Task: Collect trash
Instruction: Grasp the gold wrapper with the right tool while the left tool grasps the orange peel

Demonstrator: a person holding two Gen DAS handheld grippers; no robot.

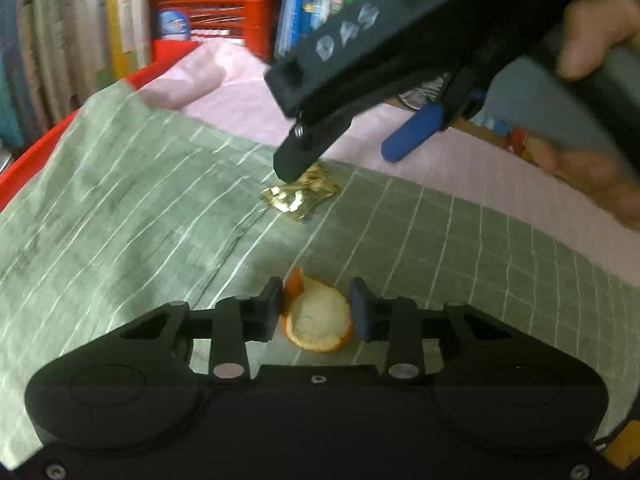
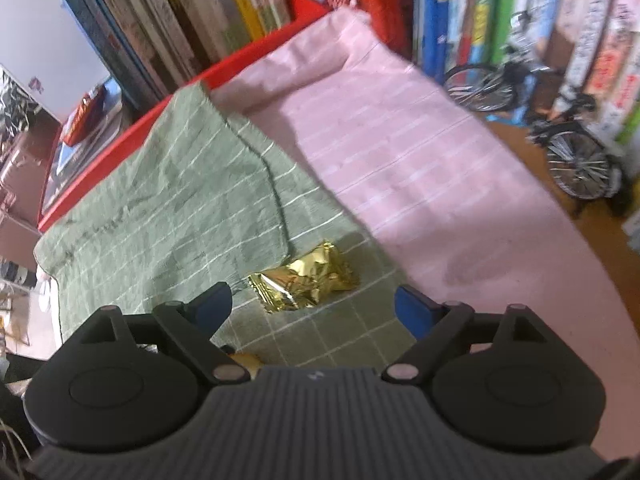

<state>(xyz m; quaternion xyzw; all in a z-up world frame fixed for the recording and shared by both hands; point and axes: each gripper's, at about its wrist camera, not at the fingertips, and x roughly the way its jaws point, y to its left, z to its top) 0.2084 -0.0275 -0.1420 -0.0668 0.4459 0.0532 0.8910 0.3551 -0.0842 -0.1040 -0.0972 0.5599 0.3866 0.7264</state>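
Note:
A curled orange peel (image 1: 318,320) sits on the green checked cloth (image 1: 140,208), and my left gripper (image 1: 318,308) is shut on it, one finger touching each side. A crumpled gold foil wrapper (image 2: 304,280) lies further along the same cloth (image 2: 160,208). My right gripper (image 2: 314,306) is open, its blue-padded fingers (image 2: 412,308) spread wide on either side of the wrapper without touching it. In the left wrist view the right gripper (image 1: 340,162) comes down from the upper right in a person's hand (image 1: 592,32), with one fingertip right above the wrapper (image 1: 300,196).
A pink cloth (image 2: 420,168) overlaps the green one on the right. A red rim (image 2: 120,152) runs under the cloths' far edge. Behind stand rows of books (image 2: 180,32) and a red crate (image 1: 224,12). Two model bicycles (image 2: 576,160) stand on the wooden surface at right.

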